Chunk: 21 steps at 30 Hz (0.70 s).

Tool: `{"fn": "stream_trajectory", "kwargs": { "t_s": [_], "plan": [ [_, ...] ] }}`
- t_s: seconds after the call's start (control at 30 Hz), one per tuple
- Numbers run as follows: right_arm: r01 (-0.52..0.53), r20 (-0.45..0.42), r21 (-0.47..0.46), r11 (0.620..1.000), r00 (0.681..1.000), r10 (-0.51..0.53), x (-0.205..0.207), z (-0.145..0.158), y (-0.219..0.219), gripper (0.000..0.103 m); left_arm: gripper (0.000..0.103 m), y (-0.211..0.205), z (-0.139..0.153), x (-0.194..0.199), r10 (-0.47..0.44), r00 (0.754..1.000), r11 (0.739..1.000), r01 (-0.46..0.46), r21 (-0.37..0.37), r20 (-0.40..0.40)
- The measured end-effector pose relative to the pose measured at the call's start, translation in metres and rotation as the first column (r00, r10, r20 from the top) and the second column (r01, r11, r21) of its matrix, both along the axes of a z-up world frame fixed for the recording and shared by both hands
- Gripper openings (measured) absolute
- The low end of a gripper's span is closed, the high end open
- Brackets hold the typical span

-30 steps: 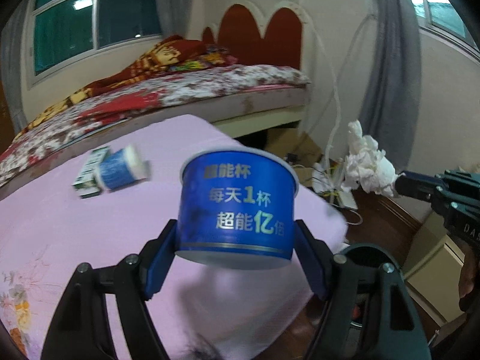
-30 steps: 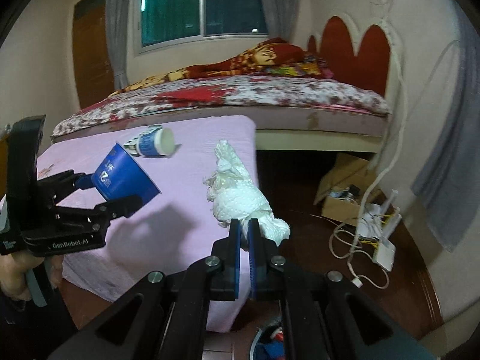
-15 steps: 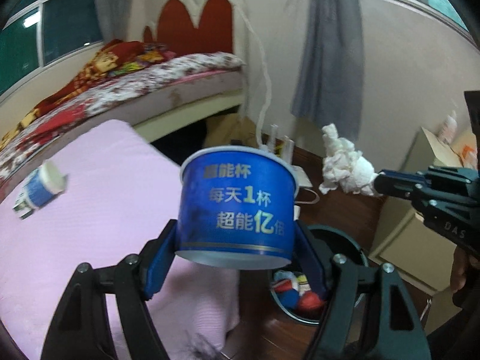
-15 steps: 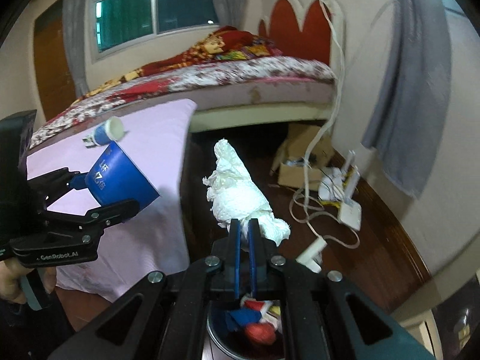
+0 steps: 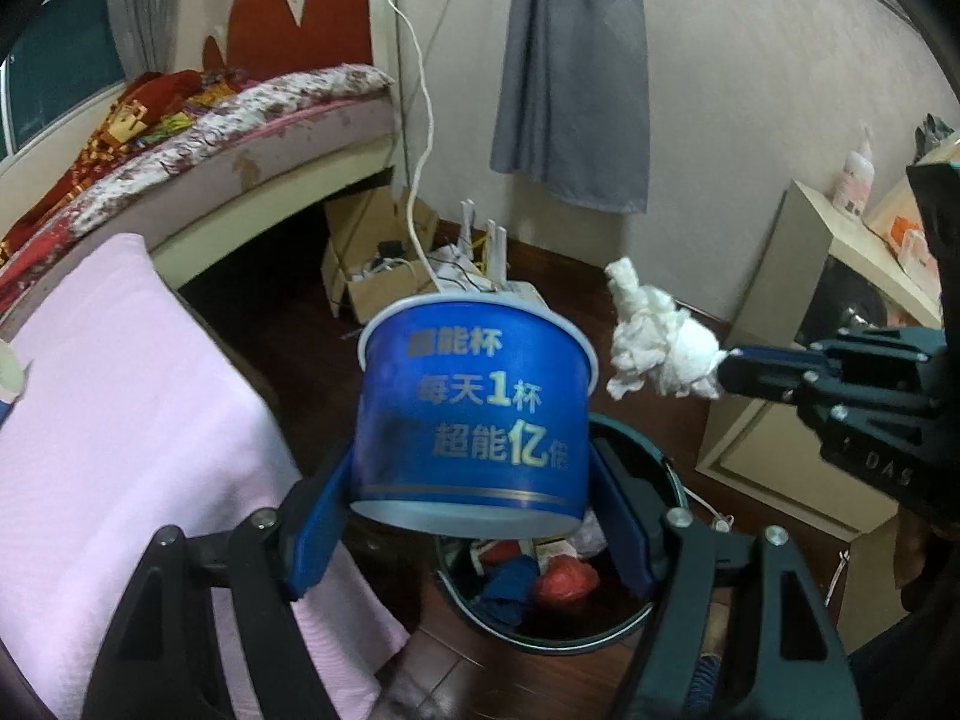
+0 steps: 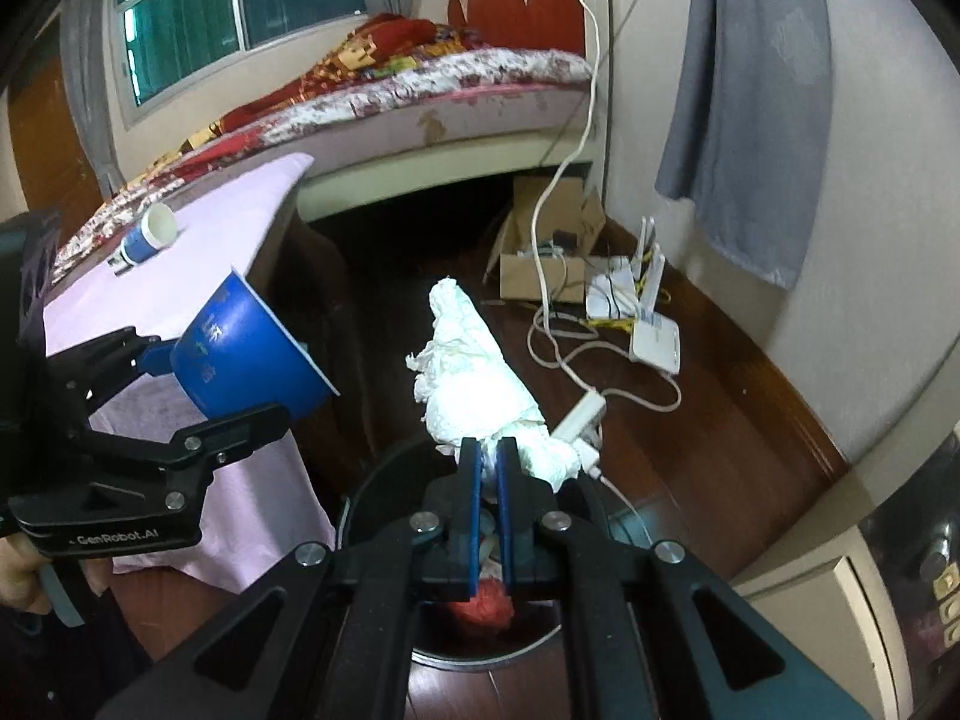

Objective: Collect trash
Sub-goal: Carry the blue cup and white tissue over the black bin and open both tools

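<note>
you are holding a blue cup (image 5: 474, 414) in your left gripper (image 5: 468, 516), its jaws standing wide and pressing on the cup's two sides near the base, rim up and tipped a little away from you. your right gripper (image 6: 489, 468) is pinched fully closed on a wad of white tissue (image 6: 480, 372), which is sticking up and forward from the tips

what matters now is the bin (image 5: 636, 624): it is sitting on the floor below both claws, just beside the corner of the pink table (image 5: 120, 420). in the left view the cup is hanging over the bin's near rim, with the opening lying ahead and below. in the right view the closed tips are sitting right over the bin's mouth, so the tissue looks the better placed of the two for a straight drop, though the wad is leaning out past the far rim

one more small cup (image 6: 147, 234) is lying on its side on the table, well away from both claws, not yet collected
</note>
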State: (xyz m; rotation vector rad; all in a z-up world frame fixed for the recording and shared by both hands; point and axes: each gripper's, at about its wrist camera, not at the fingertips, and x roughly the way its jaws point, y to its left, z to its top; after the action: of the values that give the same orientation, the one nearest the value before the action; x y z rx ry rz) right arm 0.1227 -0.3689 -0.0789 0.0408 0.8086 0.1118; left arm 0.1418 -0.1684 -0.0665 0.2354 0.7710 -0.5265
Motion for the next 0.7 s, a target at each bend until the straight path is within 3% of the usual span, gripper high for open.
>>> {"fn": "stream_trajectory", "kwargs": {
  "t_s": [0.3, 0.53, 0.6, 0.63, 0.67, 0.7],
  "plan": [
    [-0.001, -0.139, 0.022, 1.0, 0.99, 0.004, 0.001, -0.058, -0.015, 0.005, 0.075, -0.023, -0.046, 0.003, -0.059, 0.991, 0.997, 0.063, 0.034, -0.122],
    [-0.034, -0.244, 0.051, 0.998, 0.969, 0.045, 0.006, -0.105, -0.02, 0.006, 0.077, -0.033, -0.085, 0.01, -0.096, 0.963, 0.993, 0.109, 0.036, -0.25],
    [-0.048, -0.285, 0.04, 0.998, 0.957, 0.057, 0.012, -0.122, -0.019, 0.006, 0.089, -0.031, -0.094, 0.017, -0.069, 0.954, 0.996, 0.083, 0.036, -0.293],
    [-0.044, -0.302, 0.014, 0.999, 0.952, 0.047, 0.014, -0.131, -0.019, 0.013, 0.093, -0.028, -0.097, 0.02, -0.05, 0.951, 0.998, 0.061, 0.027, -0.305],
    [-0.036, -0.305, -0.013, 0.999, 0.952, 0.03, 0.016, -0.135, -0.019, 0.04, 0.096, -0.024, -0.098, 0.022, -0.027, 0.95, 0.999, 0.034, 0.015, -0.312],
    [-0.017, -0.311, -0.037, 0.999, 0.95, 0.004, 0.017, -0.141, -0.022, 0.055, 0.096, -0.02, -0.099, 0.023, -0.008, 0.949, 1.0, 0.013, 0.016, -0.314]
  ]
}}
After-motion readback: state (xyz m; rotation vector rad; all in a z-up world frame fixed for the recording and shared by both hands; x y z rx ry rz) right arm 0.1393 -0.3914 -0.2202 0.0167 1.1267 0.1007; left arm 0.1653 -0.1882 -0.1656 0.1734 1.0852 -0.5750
